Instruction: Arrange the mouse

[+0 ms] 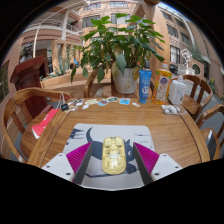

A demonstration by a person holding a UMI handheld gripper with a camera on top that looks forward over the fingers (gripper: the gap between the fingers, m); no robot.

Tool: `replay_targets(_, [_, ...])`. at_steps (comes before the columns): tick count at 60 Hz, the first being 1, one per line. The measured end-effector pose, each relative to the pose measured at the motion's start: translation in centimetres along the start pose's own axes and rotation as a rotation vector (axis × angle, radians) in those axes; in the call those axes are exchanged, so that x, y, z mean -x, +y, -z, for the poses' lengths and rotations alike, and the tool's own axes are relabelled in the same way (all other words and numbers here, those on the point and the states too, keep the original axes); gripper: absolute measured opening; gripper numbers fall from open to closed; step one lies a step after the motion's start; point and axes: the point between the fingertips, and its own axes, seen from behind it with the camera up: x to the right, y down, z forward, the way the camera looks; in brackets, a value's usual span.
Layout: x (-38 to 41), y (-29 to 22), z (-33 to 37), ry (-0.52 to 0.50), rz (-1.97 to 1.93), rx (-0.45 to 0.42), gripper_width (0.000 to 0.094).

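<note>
A pale yellow mouse lies on a grey mouse pad with a dark pattern, on a wooden table. My gripper is open around it. The mouse stands between the two fingers with a small gap at each side and rests on the pad. The magenta pads flank it left and right. The mouse's long axis points straight ahead along the fingers.
Beyond the pad stand a potted plant, a blue carton, a white container and several small items. A red flat thing lies at the table's left. Wooden chairs stand at the left and right.
</note>
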Motion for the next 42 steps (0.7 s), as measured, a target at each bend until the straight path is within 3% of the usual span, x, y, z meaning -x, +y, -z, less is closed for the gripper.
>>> replay_targets(1, [0.1,-0.2,0.5,-0.001,0.003,-0.007,0.0876])
replay_targets(4, [0.1,-1.4,2.4,0.005,0.013,-0.023,0.0837])
replay_targets(18, [0.9,-4.3,13.5,0.046,0.050,-0.107,0.0865])
replay_targets(42, [3.5,-3.1,30.0,0.061,0.026,-0.181,0.0854])
